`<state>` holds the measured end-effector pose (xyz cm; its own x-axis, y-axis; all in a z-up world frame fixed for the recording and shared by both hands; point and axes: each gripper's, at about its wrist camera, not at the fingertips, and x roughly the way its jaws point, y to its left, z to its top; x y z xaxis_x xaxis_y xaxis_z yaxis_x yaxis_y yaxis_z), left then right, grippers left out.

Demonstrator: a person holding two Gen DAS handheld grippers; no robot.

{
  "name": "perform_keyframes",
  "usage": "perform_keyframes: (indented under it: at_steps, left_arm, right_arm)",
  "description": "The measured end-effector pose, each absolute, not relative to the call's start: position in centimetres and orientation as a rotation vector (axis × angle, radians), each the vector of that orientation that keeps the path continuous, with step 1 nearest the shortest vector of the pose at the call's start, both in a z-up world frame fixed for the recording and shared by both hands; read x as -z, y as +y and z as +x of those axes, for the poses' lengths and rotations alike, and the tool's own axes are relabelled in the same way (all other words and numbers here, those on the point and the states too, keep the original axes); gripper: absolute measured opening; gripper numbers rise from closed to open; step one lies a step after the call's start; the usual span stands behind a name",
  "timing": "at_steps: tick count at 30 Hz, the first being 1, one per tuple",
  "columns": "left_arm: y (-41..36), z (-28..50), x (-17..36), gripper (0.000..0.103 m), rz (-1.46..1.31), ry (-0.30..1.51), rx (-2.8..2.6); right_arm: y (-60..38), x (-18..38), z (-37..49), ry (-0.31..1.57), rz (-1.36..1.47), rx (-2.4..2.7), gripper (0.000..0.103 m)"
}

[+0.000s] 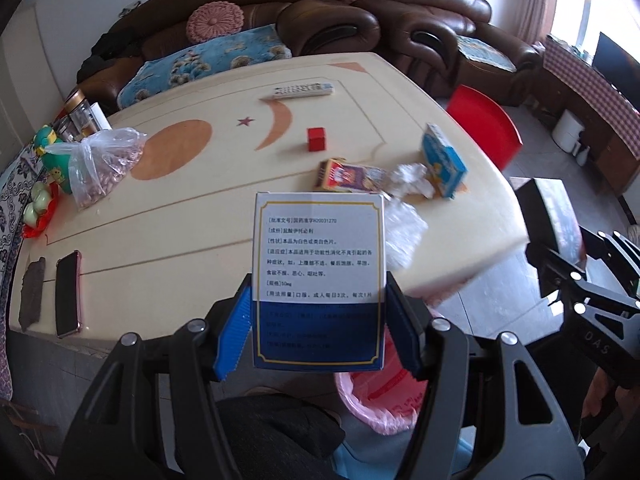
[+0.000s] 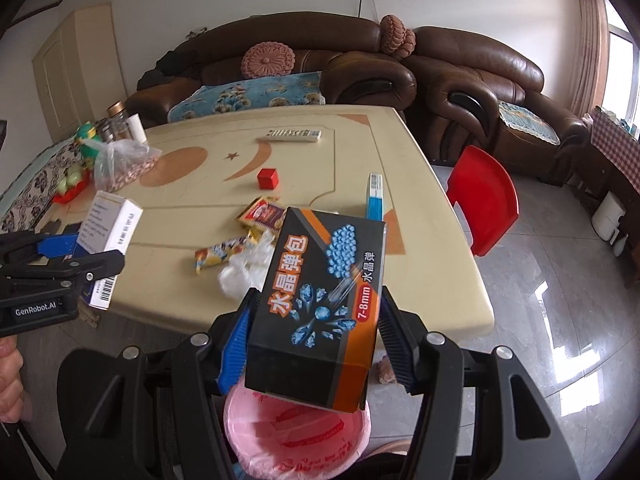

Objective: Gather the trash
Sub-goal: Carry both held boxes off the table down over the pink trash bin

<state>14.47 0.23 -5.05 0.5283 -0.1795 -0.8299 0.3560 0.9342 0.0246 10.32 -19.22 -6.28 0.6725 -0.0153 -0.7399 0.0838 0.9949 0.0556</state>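
My left gripper (image 1: pixel 318 334) is shut on a white and blue medicine box (image 1: pixel 318 276), held upright above the table's near edge; the same box (image 2: pixel 106 236) shows at the left of the right wrist view. My right gripper (image 2: pixel 314 344) is shut on a black and orange box (image 2: pixel 320 304) with blue crystal print, hanging over a bin lined with a pink bag (image 2: pixel 296 436). That bin (image 1: pixel 380 400) also shows below the left gripper. On the table lie snack wrappers (image 2: pixel 260 216), crumpled white plastic (image 2: pixel 244 268) and a blue box (image 2: pixel 374 196).
The cream table (image 2: pixel 440 280) also carries a red cube (image 2: pixel 267 179), a remote (image 2: pixel 294 135), a bag of nuts (image 2: pixel 120 164), jars, toys and a phone (image 1: pixel 67 294). A red chair (image 2: pixel 486 196) stands at the right, brown sofas (image 2: pixel 360 68) behind. Grey tiled floor lies to the right.
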Motion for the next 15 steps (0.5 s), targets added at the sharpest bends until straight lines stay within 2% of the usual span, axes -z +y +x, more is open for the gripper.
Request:
perform_keyframes:
  at_steps: [15]
  left_arm:
    - [-1.9, 8.5, 9.8, 0.061, 0.255, 1.034, 0.443]
  right_arm:
    - [-19.3, 9.5, 5.7, 0.921, 0.078, 0.041, 0.057]
